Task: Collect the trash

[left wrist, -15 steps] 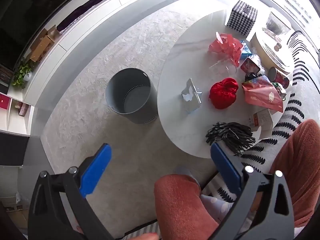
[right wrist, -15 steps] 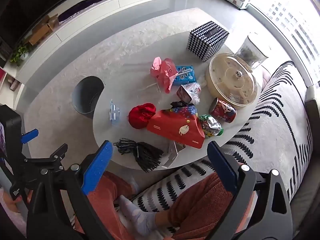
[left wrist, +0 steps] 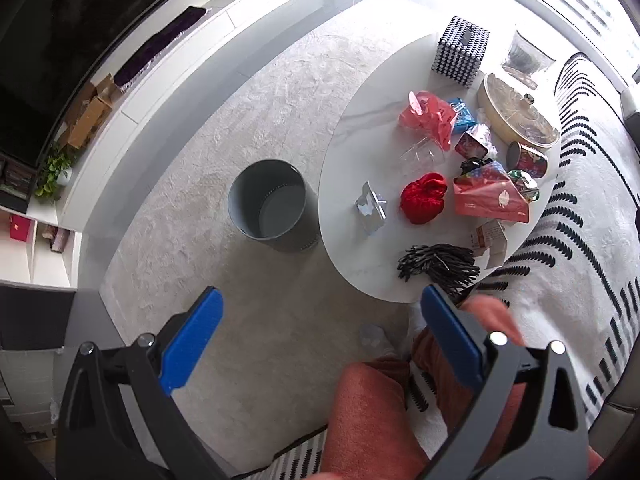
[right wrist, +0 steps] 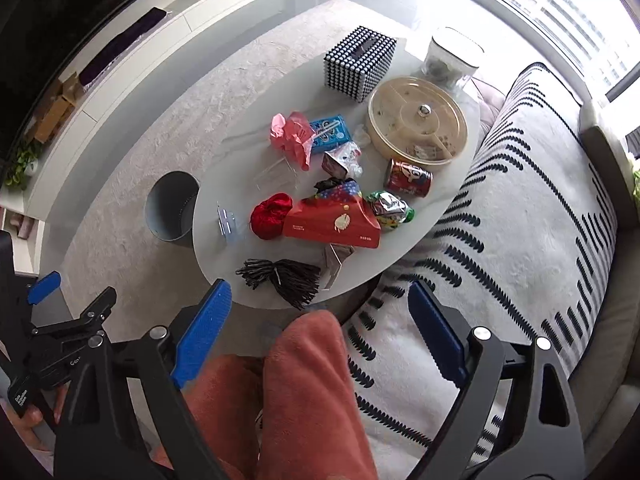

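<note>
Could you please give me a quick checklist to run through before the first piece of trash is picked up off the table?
1. Left gripper open and empty: ok.
2. Right gripper open and empty: ok.
3. Bin upright on the carpet beside the table, mouth unobstructed: ok.
4. Nearest trash, the black shredded bundle, lies free at the table's near edge: ok.
5. Can lying on its side, empty or not: cannot tell.
6. Either gripper already at the trash: not ok, both hang above the knees.
</note>
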